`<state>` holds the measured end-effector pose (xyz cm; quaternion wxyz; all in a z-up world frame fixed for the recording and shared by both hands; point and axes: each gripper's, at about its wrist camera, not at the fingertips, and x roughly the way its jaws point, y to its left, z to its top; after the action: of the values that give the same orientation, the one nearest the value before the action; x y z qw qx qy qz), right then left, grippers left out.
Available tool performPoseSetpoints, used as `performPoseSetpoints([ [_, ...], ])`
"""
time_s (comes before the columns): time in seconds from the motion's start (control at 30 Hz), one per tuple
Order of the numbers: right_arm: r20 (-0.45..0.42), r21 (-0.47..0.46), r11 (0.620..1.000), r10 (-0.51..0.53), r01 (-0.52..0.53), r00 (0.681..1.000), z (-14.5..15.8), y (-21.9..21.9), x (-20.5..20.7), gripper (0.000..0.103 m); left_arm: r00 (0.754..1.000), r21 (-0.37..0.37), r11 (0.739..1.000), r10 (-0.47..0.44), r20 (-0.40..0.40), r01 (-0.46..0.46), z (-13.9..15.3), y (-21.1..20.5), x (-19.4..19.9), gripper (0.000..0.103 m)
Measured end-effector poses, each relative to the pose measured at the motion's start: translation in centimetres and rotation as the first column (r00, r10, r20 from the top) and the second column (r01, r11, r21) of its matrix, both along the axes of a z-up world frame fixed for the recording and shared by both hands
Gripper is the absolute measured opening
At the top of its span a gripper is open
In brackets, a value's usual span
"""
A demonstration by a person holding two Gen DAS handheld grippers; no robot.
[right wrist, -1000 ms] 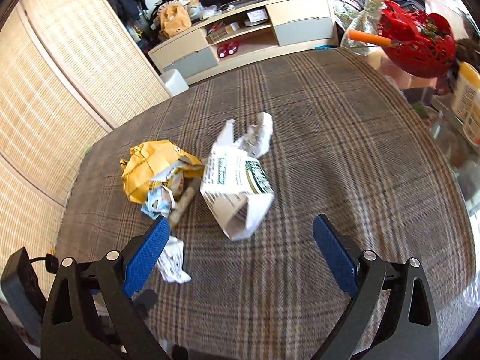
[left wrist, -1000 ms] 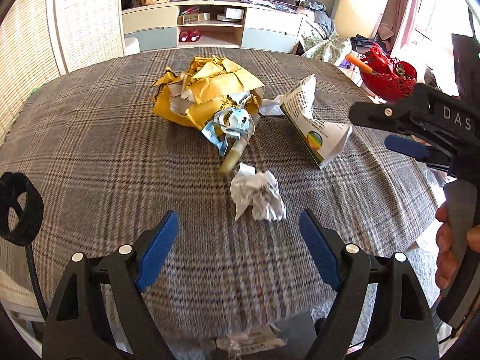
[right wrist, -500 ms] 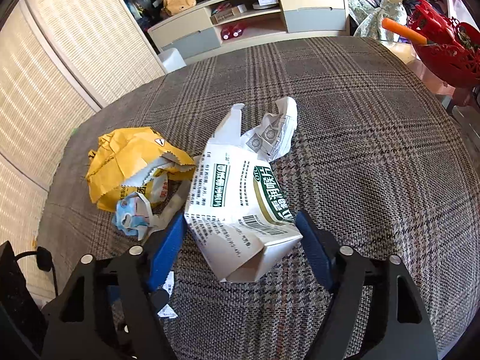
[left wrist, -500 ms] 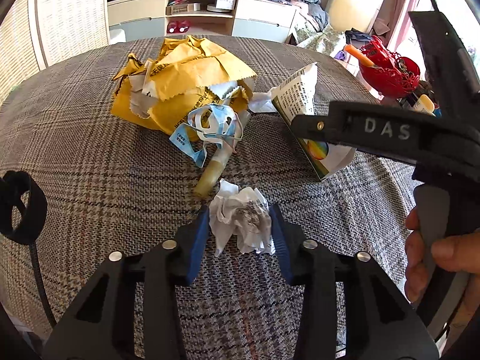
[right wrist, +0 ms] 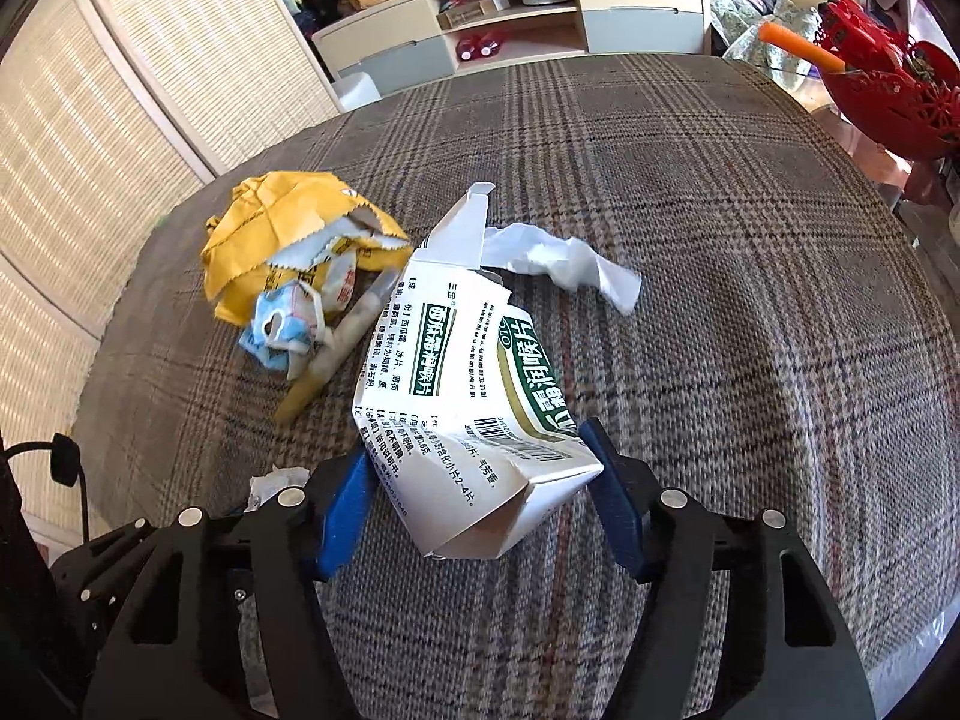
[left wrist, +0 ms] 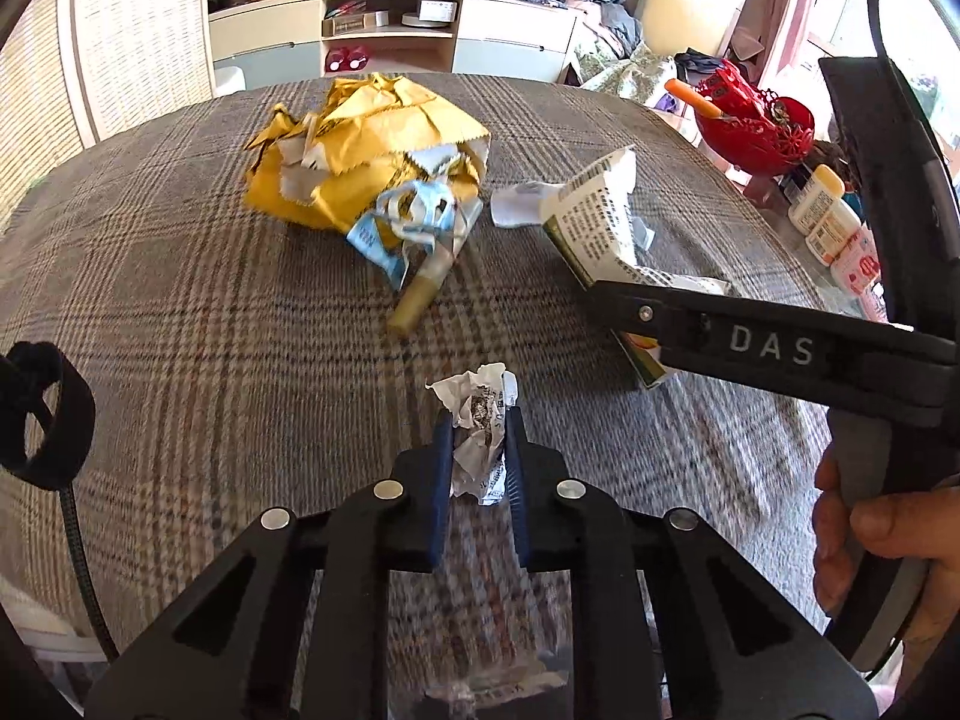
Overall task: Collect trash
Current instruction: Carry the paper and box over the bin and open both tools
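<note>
My left gripper (left wrist: 478, 429) is shut on a crumpled white paper ball (left wrist: 480, 420), squeezed between its blue pads just above the plaid tablecloth (left wrist: 180, 300). My right gripper (right wrist: 480, 459) straddles the near end of a crushed white medicine carton (right wrist: 462, 402) with green print; both pads touch its sides. The carton also shows in the left wrist view (left wrist: 600, 222), partly behind the right gripper's arm. A crumpled yellow envelope (right wrist: 282, 234), a blue face mask (right wrist: 279, 327), a beige tube (right wrist: 324, 369) and a white tissue (right wrist: 564, 264) lie beyond.
A red basket (right wrist: 888, 90) with an orange stick stands off the table's right side, beside small bottles (left wrist: 828, 216). A low cabinet (right wrist: 510, 18) and woven screens (right wrist: 120, 120) are behind the table. A black strap (left wrist: 36, 414) hangs at the left.
My left gripper closed on the paper ball and squeezed it narrow. My right gripper moved forward over the carton and its jaws narrowed until they touch the carton's sides.
</note>
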<state>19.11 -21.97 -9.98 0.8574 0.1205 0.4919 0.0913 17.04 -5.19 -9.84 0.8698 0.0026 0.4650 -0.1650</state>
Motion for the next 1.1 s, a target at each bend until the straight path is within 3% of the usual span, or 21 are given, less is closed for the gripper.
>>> performPoseSetpoints([
  [0.63, -0.006, 0.069, 0.998, 0.008, -0.008, 1.000, -1.1, -0.4, -14.2, 0.066, 1.000, 0.007, 1.000, 0.004, 0.002, -0.004, 0.0, 1.9, -14.7, 0.015],
  [1.1, -0.130, 0.065, 0.998, 0.017, -0.009, 0.991, -8.1, 0.9, -19.2, 0.065, 0.991, 0.035, 0.999, 0.020, -0.135, -0.015, -7.2, 2.4, -19.7, 0.015],
])
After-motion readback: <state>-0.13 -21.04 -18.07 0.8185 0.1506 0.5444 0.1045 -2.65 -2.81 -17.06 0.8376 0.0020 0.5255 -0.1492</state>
